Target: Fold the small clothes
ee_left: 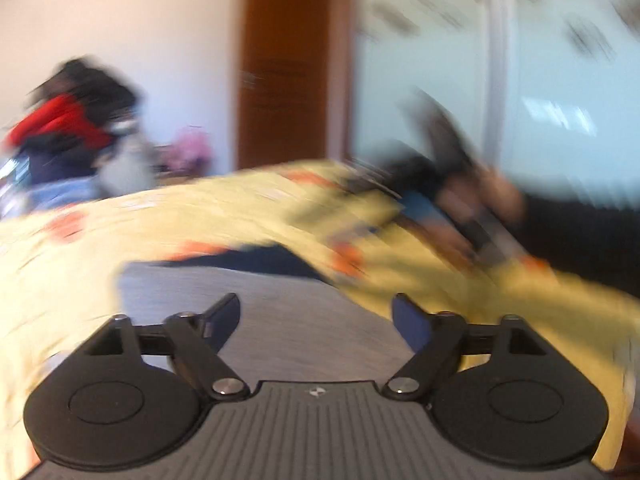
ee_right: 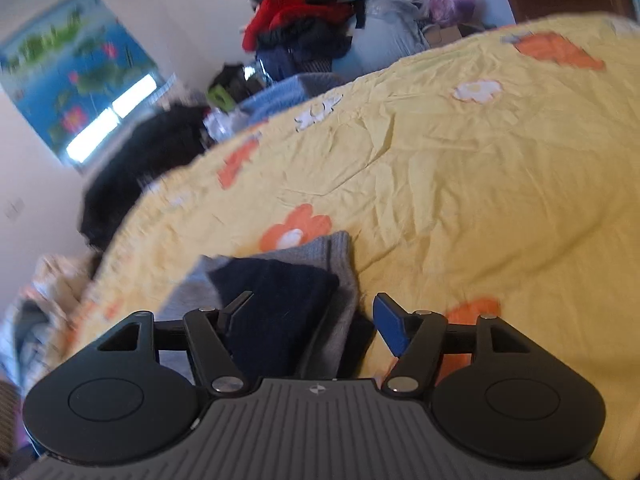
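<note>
Lying on the yellow flowered bedspread (ee_right: 460, 168), one small grey garment (ee_right: 340, 264) with one dark navy piece (ee_right: 276, 308) on top of it is the landmark for both views. Left of it in the right wrist view, a pile of clothes (ee_right: 304, 24) rises beyond the bedspread's far edge. The right gripper (ee_right: 314, 312) stands with jaws well apart, holding nothing; the navy piece and the garment's right edge fall in the gap, below and beyond the tips, with neither pad pressing. In the blurred left wrist view the left gripper (ee_left: 316, 314) is spread wide and empty above the grey garment (ee_left: 248, 292). Right of the garment, a hand (ee_left: 500, 196) with a dark sleeve appears.
</note>
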`<state>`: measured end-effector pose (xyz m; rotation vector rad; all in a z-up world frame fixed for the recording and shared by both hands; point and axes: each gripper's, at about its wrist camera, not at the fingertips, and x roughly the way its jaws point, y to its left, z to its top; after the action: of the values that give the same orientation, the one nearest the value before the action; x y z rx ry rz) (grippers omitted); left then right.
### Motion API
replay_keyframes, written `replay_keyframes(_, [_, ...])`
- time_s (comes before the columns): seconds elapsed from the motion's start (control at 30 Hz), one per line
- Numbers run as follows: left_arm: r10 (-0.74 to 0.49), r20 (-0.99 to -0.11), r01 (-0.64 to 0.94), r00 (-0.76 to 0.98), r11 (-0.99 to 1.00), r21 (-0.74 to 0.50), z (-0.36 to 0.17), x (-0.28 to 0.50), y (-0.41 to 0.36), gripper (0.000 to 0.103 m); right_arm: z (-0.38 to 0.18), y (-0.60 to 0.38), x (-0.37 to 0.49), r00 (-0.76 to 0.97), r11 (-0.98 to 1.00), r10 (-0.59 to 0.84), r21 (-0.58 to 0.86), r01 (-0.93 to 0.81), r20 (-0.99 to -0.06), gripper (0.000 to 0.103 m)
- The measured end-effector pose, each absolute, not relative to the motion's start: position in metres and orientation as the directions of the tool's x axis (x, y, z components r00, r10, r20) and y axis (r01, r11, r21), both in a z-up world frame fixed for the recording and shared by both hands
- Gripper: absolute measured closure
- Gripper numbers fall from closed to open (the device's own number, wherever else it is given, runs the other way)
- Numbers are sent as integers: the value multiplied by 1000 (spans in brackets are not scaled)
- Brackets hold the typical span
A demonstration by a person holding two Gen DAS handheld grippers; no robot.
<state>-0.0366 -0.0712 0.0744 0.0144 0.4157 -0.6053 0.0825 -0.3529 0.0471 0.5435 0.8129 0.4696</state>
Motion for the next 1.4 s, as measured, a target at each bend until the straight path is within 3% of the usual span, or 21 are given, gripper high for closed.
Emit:
replay_keyframes(0.1, [-522,-410,374,748,842,-390,73,13,-11,19,30,-364,74,589,762,573,635,-127,-570,33])
replay_keyframes(0.2, [-568,-454,104,686,694,-712,34,79,39,20,13,-360,79,563,752,579,653,-88,-590,33])
replay_keyframes(0.27, [-660,-408,-9,631,519,-854,4,107,54,20,8,-354,85,549,711,618,698,-86,-563,32])
replay_keyframes(0.33, [-737,-350,-61,578,389,-919,-19,124,55,20,6,-343,91,529,678,652,730,-86,-543,26])
replay_keyframes(0.43, [-753,-325,-46,572,366,-930,-25,135,48,19,1,-332,101,497,607,715,789,-93,-491,15])
replay_keyframes(0.5, [-752,-357,-55,554,395,-917,-23,142,44,20,2,-321,106,475,603,733,788,-124,-487,14])
replay_keyframes(0.53, [-746,-382,-51,545,426,-903,-20,145,42,24,3,-313,108,470,626,723,768,-136,-506,23])
replay_keyframes(0.57, [-728,-425,-48,539,477,-878,-17,146,39,41,3,-307,111,462,645,714,751,-141,-527,33])
replay_keyframes(0.6, [-709,-465,-51,530,521,-852,-15,148,37,51,0,-303,113,445,664,703,737,-130,-554,62])
replay_keyframes(0.67, [-698,-489,-44,522,551,-833,-18,148,36,62,-3,-300,113,445,668,702,731,-139,-557,65])
replay_keyframes(0.73, [-682,-503,-17,531,585,-811,-14,141,40,66,1,-299,107,463,673,694,726,-144,-551,67])
replay_keyframes(0.9, [-672,-517,84,531,648,-757,12,136,45,70,18,-292,98,502,632,714,758,-161,-489,69])
replay_keyframes(1.1, [-603,-568,86,560,724,-684,33,159,85,70,30,-254,114,489,572,763,795,-204,-423,69])
replay_keyframes(1.2, [-585,-621,53,522,749,-661,17,174,103,64,11,-235,133,480,581,755,795,-174,-447,67])
replay_keyframes(1.27, [-592,-626,-10,508,722,-692,5,171,116,54,-10,-230,142,482,619,720,775,-122,-499,57])
replay_keyframes(1.3, [-607,-601,-17,520,696,-718,5,164,122,52,-16,-233,142,493,606,722,787,-110,-486,58])
replay_keyframes(1.37, [-617,-565,-1,548,674,-738,11,141,132,30,-13,-241,132,507,587,721,805,-87,-472,49])
replay_keyframes(1.4, [-616,-549,12,565,671,-741,13,127,137,24,-8,-245,125,513,594,717,799,-94,-473,39])
